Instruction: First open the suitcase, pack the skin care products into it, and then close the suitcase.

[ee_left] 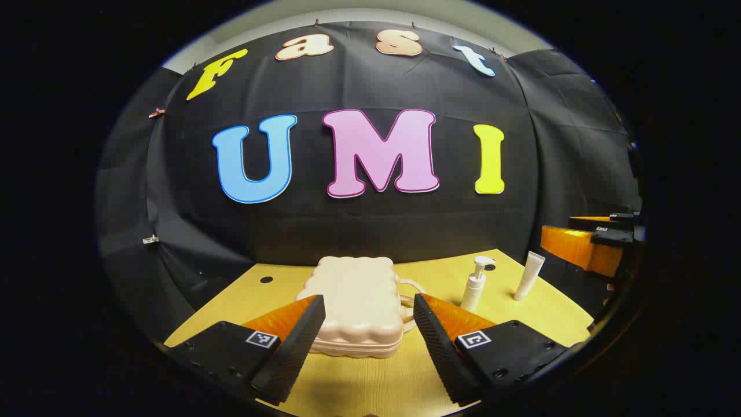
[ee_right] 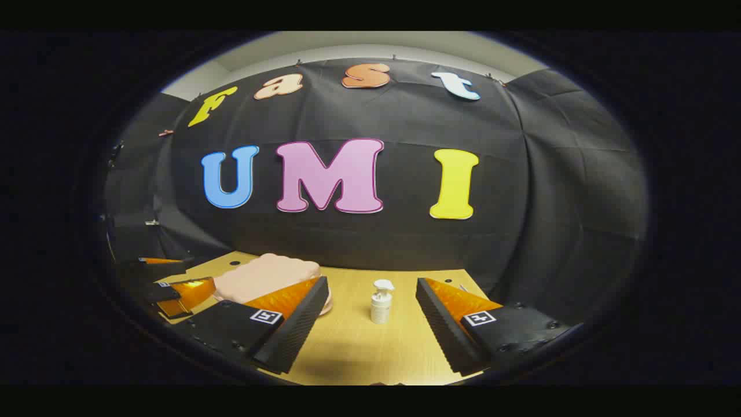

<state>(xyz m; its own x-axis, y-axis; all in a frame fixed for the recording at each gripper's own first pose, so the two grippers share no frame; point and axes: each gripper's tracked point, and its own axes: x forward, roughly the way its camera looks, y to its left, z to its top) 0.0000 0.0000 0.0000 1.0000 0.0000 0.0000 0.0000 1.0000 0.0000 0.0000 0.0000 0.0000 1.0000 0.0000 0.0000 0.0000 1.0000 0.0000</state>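
Left gripper (ee_left: 366, 324) hovering level, wide open, holding nothing, facing closed suitcase (ee_left: 356, 301). Right gripper (ee_right: 370, 315) likewise gaping empty, framing pump bottle (ee_right: 381, 301) on table (ee_right: 353, 347).

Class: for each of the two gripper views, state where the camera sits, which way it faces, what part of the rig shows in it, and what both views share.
Left gripper view: rides on the left gripper, facing the closed suitcase and the booth wall; its own open fingers show below, the right gripper at the right edge.
Right gripper view: rides on the right gripper, facing the pump bottle; its own open fingers show below, the left gripper at the left.
Shared: table, suitcase, pump bottle.
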